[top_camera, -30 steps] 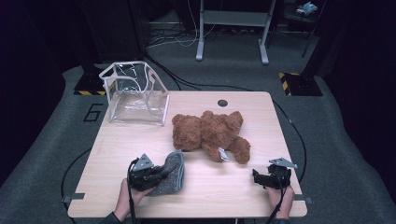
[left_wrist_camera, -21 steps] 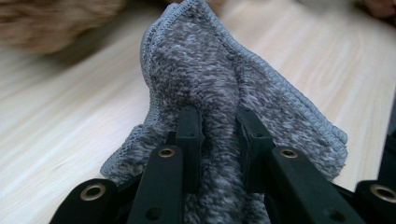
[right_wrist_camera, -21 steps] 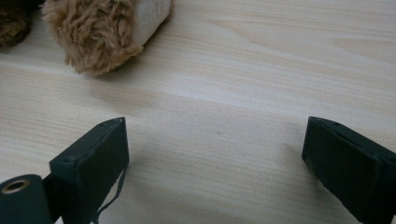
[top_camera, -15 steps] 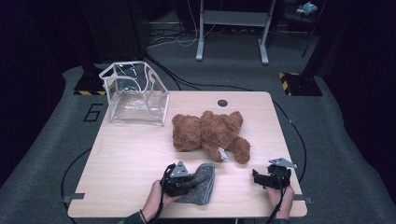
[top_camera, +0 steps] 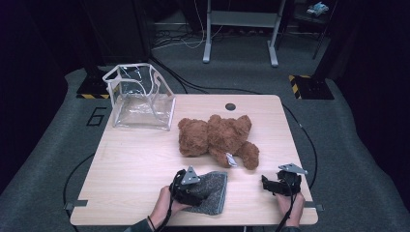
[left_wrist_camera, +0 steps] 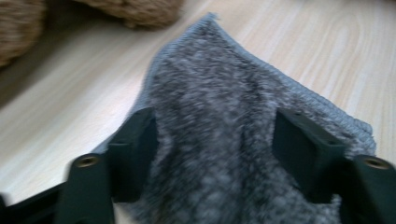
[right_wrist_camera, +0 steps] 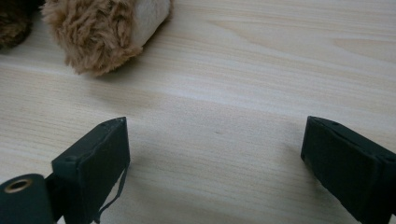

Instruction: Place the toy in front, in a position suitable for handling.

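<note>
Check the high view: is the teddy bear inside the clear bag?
No, the teddy bear lies on the table, beside the clear bag.

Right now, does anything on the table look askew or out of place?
The teddy bear lies toppled on its side mid-table, tag out. The clear bag stands open but leaning, its frame skewed. The grey cloth lies rumpled between the left gripper's jaws, which have just been opening.

Brown teddy bear lying mid-table, clear plastic bag at far left corner, wooden table
</note>
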Demonstrator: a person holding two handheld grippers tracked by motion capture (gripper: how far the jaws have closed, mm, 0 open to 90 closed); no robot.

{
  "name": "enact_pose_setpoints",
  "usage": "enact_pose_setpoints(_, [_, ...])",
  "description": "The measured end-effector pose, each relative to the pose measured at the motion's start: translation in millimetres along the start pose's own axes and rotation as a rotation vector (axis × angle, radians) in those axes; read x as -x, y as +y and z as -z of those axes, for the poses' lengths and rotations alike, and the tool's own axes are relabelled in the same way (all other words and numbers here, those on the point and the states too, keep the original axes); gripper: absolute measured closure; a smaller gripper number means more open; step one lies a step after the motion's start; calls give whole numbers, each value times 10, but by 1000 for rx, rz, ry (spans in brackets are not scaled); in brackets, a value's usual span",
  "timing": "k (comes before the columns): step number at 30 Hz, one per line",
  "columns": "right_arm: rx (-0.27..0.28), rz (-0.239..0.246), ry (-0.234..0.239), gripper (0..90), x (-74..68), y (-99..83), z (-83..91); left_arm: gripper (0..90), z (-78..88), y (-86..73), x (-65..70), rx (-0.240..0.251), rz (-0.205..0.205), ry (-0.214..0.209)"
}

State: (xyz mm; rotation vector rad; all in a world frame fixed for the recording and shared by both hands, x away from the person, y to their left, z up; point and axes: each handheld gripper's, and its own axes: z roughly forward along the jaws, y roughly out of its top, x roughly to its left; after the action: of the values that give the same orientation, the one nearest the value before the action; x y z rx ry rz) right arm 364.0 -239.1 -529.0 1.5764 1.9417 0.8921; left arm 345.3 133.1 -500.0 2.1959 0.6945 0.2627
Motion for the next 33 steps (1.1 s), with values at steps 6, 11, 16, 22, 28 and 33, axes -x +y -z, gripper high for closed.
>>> enact_pose_setpoints(6, [0, -1, 2, 72, -1, 0, 0, 144, 296, -144, -219, 41, 64, 90])
enact_pose_setpoints(11, [0, -15, 12, 66, 4, -1, 7, 80, 523, -381, -496, 17, 123, 188])
enact_pose_setpoints(16, [-6, -21, 19, 44, 4, 0, 10, 58, 642, -627, -721, 4, 180, 254])
enact_pose_setpoints(22, [3, -6, 33, 0, 7, -2, 19, 14, 685, -805, -923, -35, 224, 299])
enact_pose_setpoints(28, [1, 11, 61, 0, -9, -7, 23, 0, 703, -888, -1036, -24, 266, 314])
enact_pose_setpoints(33, [0, 21, 128, 0, -96, -45, 81, 0, 720, -965, -1101, -21, 288, 310])
